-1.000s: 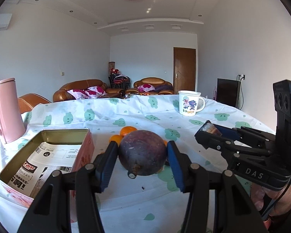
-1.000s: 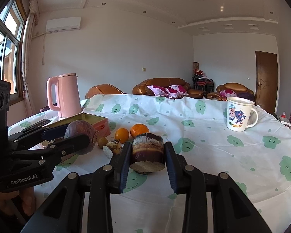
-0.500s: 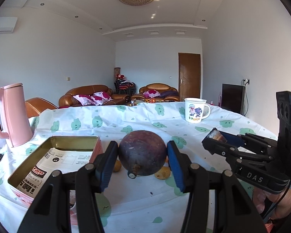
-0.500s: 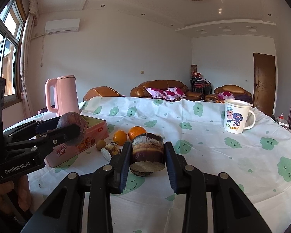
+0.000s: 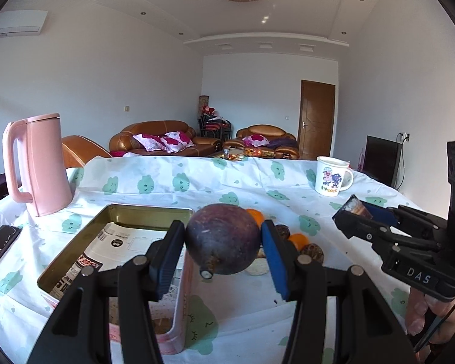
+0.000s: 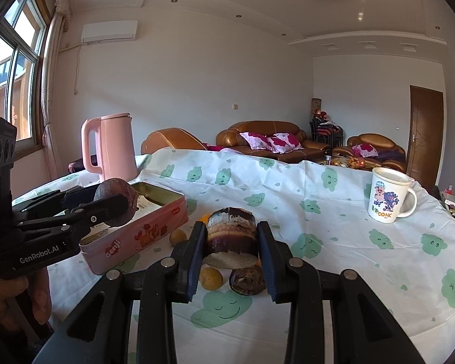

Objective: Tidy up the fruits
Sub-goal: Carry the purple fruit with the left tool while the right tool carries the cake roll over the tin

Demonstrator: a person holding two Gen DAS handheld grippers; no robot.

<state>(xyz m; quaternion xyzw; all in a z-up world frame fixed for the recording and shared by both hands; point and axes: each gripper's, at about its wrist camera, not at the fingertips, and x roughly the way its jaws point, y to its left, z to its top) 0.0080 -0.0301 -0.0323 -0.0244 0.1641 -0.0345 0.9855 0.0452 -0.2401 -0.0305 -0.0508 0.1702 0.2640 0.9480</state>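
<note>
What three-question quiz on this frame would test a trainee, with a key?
1. True or false: the left tool is shut on a round purple fruit.
2. What does the right tool grip?
A. a white mug
B. a short dark cut chunk
C. an orange
3. Fill in: the open pink tin is lined with printed ____.

Key:
1. True. The pads press on both sides of the fruit.
2. B. The dark chunk sits between the pads; the mug stands on the tablecloth.
3. Paper.
</note>
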